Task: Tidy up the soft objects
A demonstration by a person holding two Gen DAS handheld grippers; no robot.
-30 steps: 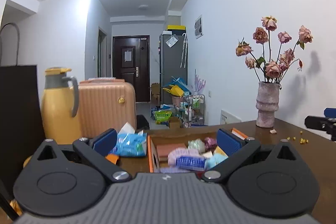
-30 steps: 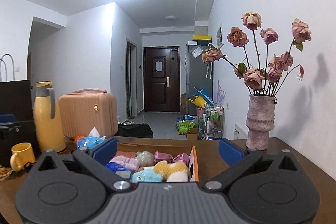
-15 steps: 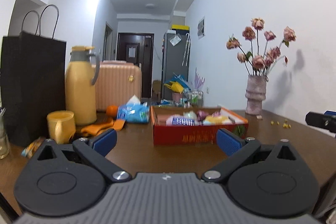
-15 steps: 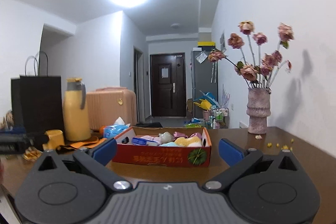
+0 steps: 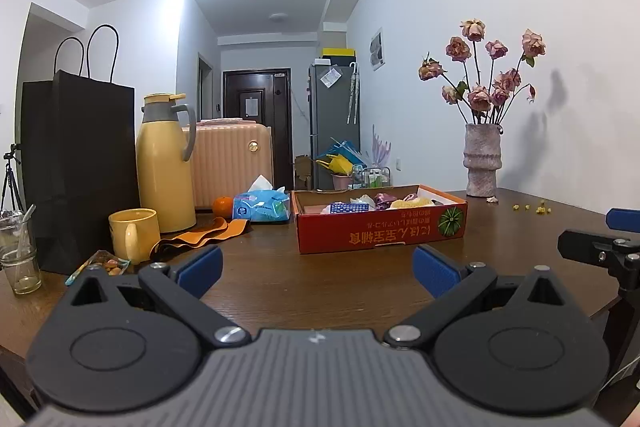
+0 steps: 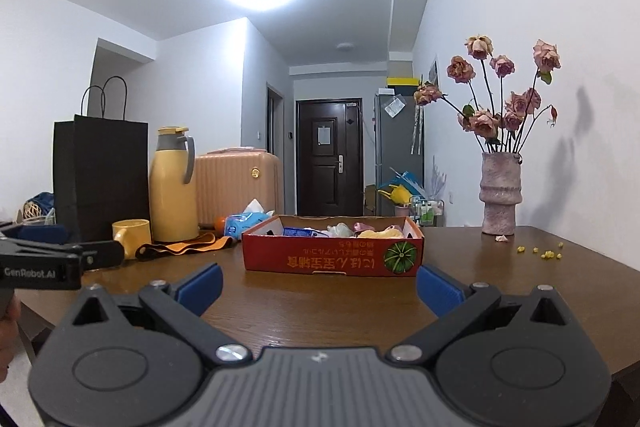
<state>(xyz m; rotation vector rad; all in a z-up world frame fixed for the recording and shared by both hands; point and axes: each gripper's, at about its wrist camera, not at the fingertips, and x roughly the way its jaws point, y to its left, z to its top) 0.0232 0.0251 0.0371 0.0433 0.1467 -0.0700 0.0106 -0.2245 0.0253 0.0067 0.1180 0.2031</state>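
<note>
A red cardboard box [image 5: 380,231] [image 6: 332,259] sits mid-table, filled with several soft items in white, purple, yellow and blue. My left gripper [image 5: 318,273] hovers low over the near table edge, well short of the box, open with nothing between its blue pads. My right gripper [image 6: 320,287] is likewise open and empty, back from the box. Each gripper shows at the edge of the other's view. An orange cloth [image 5: 200,237] [image 6: 180,249] lies crumpled left of the box, beside a blue tissue pack [image 5: 262,207].
On the left stand a yellow mug [image 5: 132,233], a yellow thermos [image 5: 164,163], a black paper bag [image 5: 80,167] and a glass [image 5: 18,255]. A vase of dried roses [image 6: 500,193] stands at the far right, with yellow crumbs [image 6: 544,253] nearby.
Both grippers have pulled back and down from over the box to the near table edge. The box now looks smaller and farther away. Both stayed open.
</note>
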